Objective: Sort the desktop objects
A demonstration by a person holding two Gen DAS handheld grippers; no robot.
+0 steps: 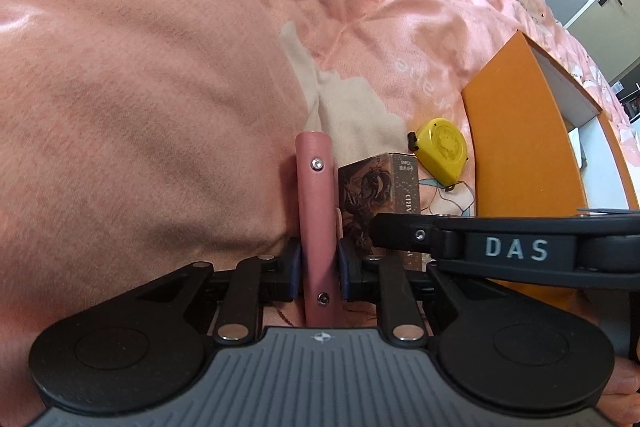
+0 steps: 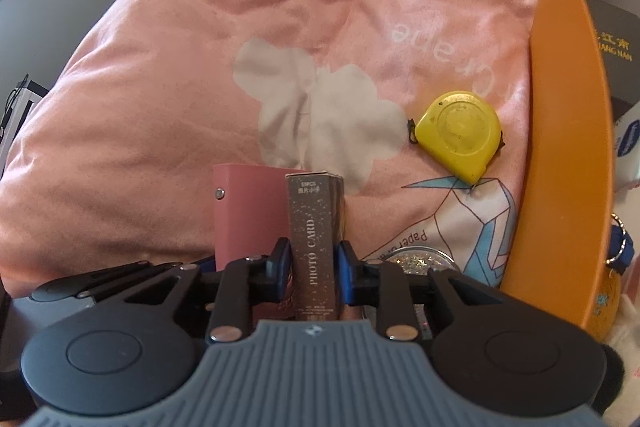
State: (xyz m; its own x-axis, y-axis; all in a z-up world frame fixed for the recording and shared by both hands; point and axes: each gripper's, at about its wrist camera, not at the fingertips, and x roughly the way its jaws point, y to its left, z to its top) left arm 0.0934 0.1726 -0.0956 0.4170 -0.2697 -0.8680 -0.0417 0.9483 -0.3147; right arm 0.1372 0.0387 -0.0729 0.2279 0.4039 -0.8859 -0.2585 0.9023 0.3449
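Left gripper point(image 1: 319, 267) fingers clamp pink card holder point(image 1: 316, 219) | right gripper point(image 2: 316, 269) fingers clamp photo card box point(image 2: 316, 247) | you hold them side by side: they may knock together, twisting one loose onto the bed quilt point(image 2: 160, 67)

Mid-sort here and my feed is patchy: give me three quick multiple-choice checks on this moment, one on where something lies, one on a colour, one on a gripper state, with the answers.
1. Where does the tape measure lie?
A. Inside the orange box
B. On the pink bedding, just left of the orange box
C. Between the right gripper's fingers

2. What colour is the card holder in the left gripper?
A. Pink
B. Blue
C. Yellow

3. What is the state of the right gripper?
A. Open and bare
B. Shut on the tape measure
C. Shut on the photo card box

Answers:
1 B: it rests on the pink bedding beside the outer wall of the orange box.
2 A: the snap-buttoned cover between the pads is pink.
3 C: both blue pads press the sides of the box marked PHOTO CARD.
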